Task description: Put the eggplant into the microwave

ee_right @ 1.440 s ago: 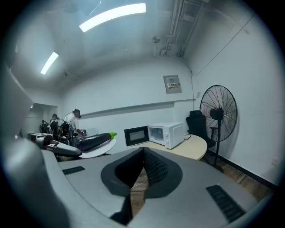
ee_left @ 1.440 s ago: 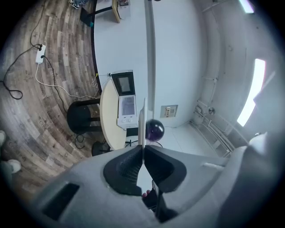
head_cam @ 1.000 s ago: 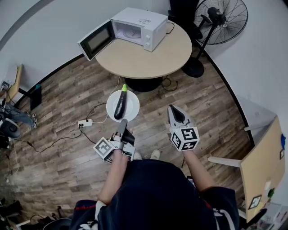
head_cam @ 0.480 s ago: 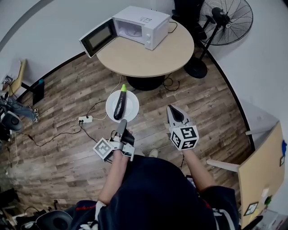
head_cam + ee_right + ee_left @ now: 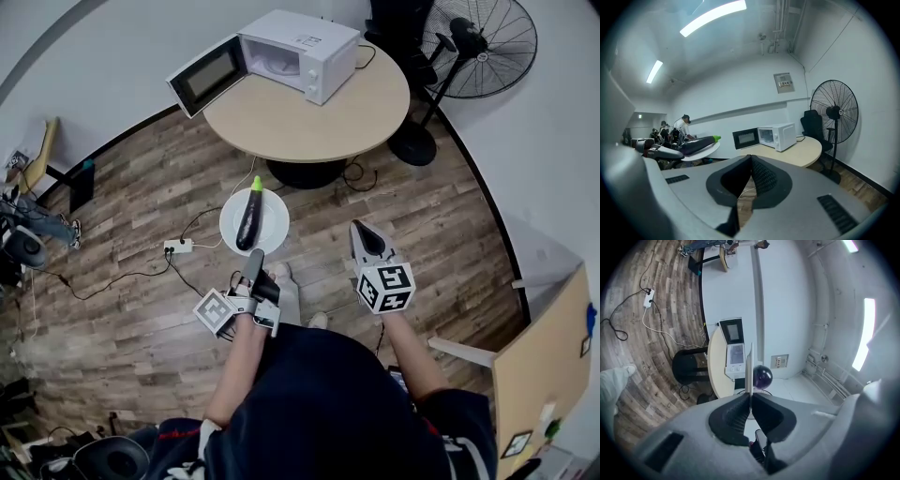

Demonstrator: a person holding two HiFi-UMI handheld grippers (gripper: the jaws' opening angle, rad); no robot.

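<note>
A dark purple eggplant (image 5: 248,217) with a green stem lies on a white plate (image 5: 271,228) held level above the wooden floor. My left gripper (image 5: 254,260) is shut on the plate's near rim. In the left gripper view the plate (image 5: 750,363) shows edge-on between the jaws, with the eggplant (image 5: 762,376) beside it. My right gripper (image 5: 361,231) is to the right of the plate, shut with nothing in it. Ahead, the white microwave (image 5: 300,52) stands on the round table (image 5: 319,112) with its door (image 5: 208,78) swung open. The right gripper view shows the eggplant (image 5: 697,144), the microwave (image 5: 778,135) and my right gripper (image 5: 751,162).
A black standing fan (image 5: 478,42) is right of the table, with a dark chair (image 5: 813,125) behind it. A power strip (image 5: 177,247) and cables lie on the floor at the left. People stand far off at the left (image 5: 684,123). My foot (image 5: 281,277) shows below the plate.
The table and microwave have slid slightly up and right in the head view. A foot has come forward under the plate. Both grippers keep their grip and spacing.
</note>
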